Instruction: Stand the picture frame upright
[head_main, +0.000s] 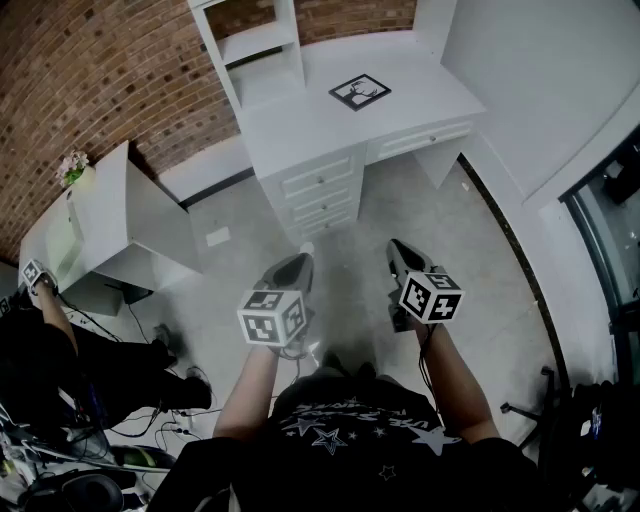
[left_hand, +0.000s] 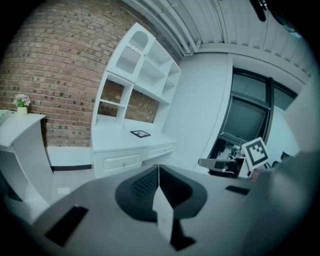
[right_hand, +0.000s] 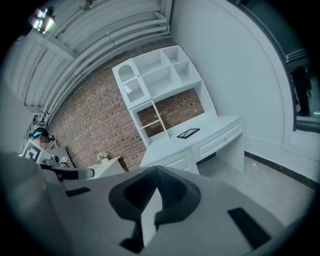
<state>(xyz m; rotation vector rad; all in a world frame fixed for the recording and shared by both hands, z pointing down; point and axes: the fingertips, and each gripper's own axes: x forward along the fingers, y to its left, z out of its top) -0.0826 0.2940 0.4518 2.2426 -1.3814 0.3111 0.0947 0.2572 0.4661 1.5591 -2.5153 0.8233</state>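
A black picture frame (head_main: 360, 91) lies flat on the white desk (head_main: 300, 120) by the brick wall. It also shows small and far off in the left gripper view as the frame (left_hand: 140, 133) and in the right gripper view as the frame (right_hand: 188, 133). My left gripper (head_main: 305, 250) is held over the floor, well short of the desk, jaws shut with nothing between them. My right gripper (head_main: 393, 244) hangs beside it, also shut and empty. Both point toward the desk.
A white shelf unit (head_main: 252, 45) stands on the desk's left end. A second white desk (head_main: 110, 215) with a small flower pot (head_main: 72, 168) is at the left. A seated person (head_main: 60, 350) and cables are at the lower left. A dark glass door (head_main: 615, 215) is at the right.
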